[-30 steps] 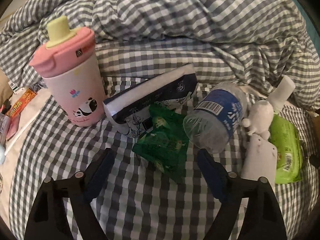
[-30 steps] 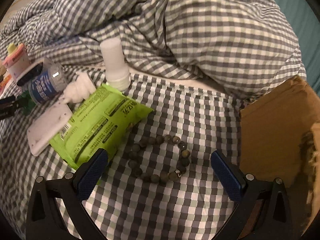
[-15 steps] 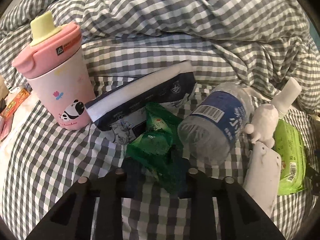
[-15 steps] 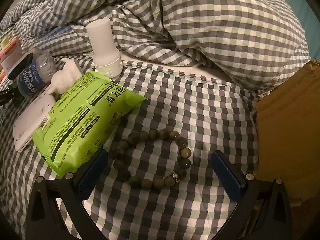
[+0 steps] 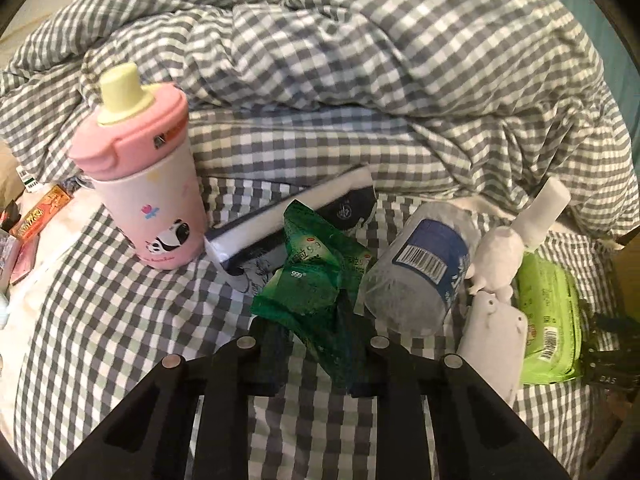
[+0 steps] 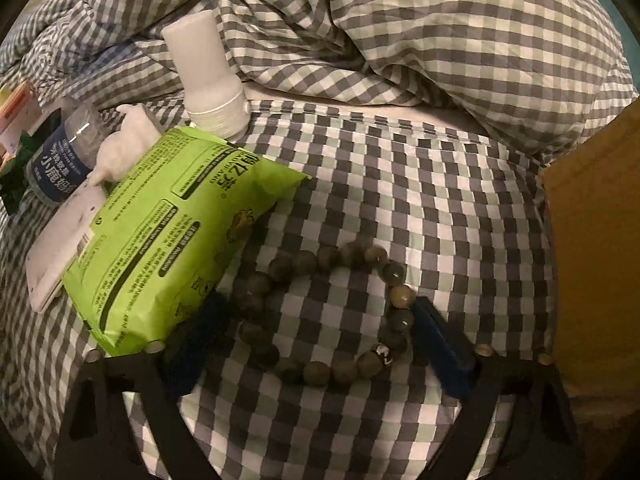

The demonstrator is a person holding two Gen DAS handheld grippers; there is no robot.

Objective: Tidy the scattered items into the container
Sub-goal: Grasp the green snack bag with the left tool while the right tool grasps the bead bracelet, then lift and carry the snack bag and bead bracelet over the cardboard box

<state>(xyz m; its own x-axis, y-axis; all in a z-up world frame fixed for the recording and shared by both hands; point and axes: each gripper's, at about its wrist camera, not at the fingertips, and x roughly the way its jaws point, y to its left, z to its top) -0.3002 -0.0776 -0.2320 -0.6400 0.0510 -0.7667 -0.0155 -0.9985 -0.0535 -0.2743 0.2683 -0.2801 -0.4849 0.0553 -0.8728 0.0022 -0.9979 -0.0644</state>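
Observation:
My left gripper (image 5: pixel 316 344) is shut on a crumpled green packet (image 5: pixel 316 276), lifted a little off the checked bed sheet. Behind the packet lie a dark tissue pack (image 5: pixel 296 216), a clear water bottle (image 5: pixel 420 272) on its side, a white toy (image 5: pixel 496 252) and a lime wipes pack (image 5: pixel 548 320). A pink cup (image 5: pixel 148 184) stands at the left. My right gripper (image 6: pixel 316 328) is open, its pads on either side of a dark bead bracelet (image 6: pixel 328 312) lying on the sheet. The cardboard box (image 6: pixel 596 240) is at the right.
A bunched checked duvet (image 6: pixel 440 40) rises behind everything. A white bottle (image 6: pixel 208 80) stands beside the wipes pack (image 6: pixel 176 240). A white flat device (image 6: pixel 56 252) lies under the pack's left end. Snack packets (image 5: pixel 40 212) lie at the far left edge.
My left gripper closed on the green packet and raised it slightly. My right gripper moved forward and down so the bracelet sits between its narrowing fingers.

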